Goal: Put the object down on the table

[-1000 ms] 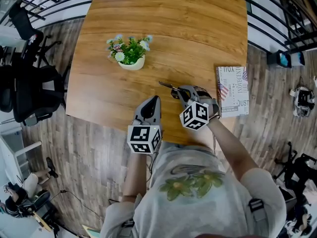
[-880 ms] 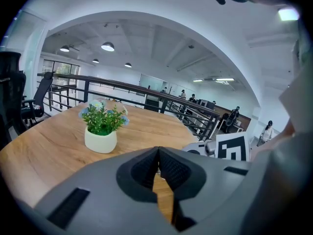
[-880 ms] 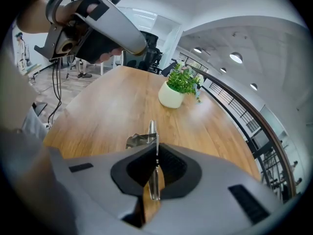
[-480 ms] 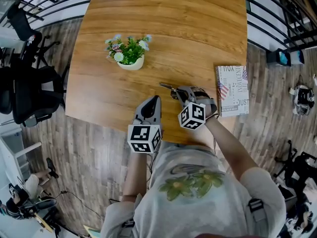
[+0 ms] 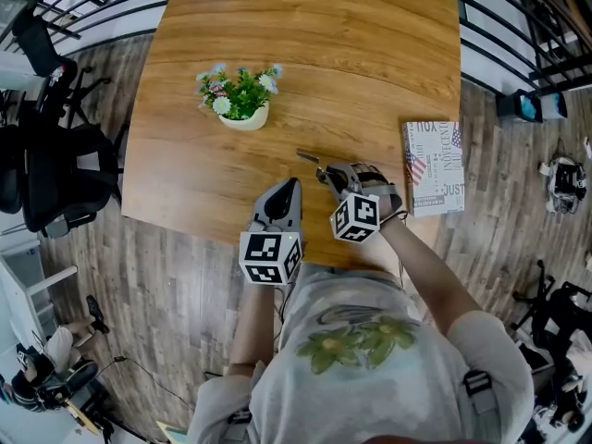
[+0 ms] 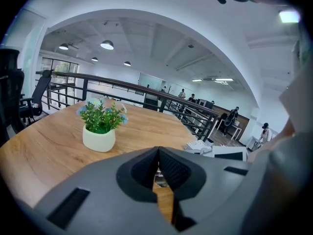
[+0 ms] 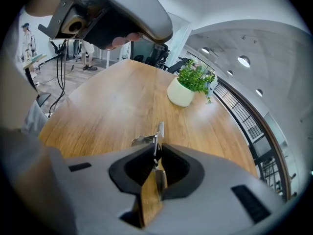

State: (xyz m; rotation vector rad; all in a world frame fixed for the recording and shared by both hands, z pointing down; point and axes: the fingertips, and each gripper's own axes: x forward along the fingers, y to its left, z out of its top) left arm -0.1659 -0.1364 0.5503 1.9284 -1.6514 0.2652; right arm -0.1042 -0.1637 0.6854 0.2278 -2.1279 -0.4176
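The left tool (image 6: 158, 153) is shut and empty; the right tool (image 7: 156, 150), pointing downward, has just been opening around a thin metal object (image 7: 159, 130).

Rounded wooden table (image 5: 370, 54): golden-brown, streaked grain. Left gripper (image 5: 289, 185): grey, its marker cube (image 5: 270, 257) patterned in black-and-white squares. Ahead of it, round white pot (image 5: 248, 118) of green foliage with pale blue and pink blossoms.

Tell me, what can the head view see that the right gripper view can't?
Only the head view shows the book at the table's right edge, the black chairs on the floor and the person's shirt. Only the right gripper view shows the ceiling lights. Both show the wooden table, the potted plant, the metal tool and the left gripper.
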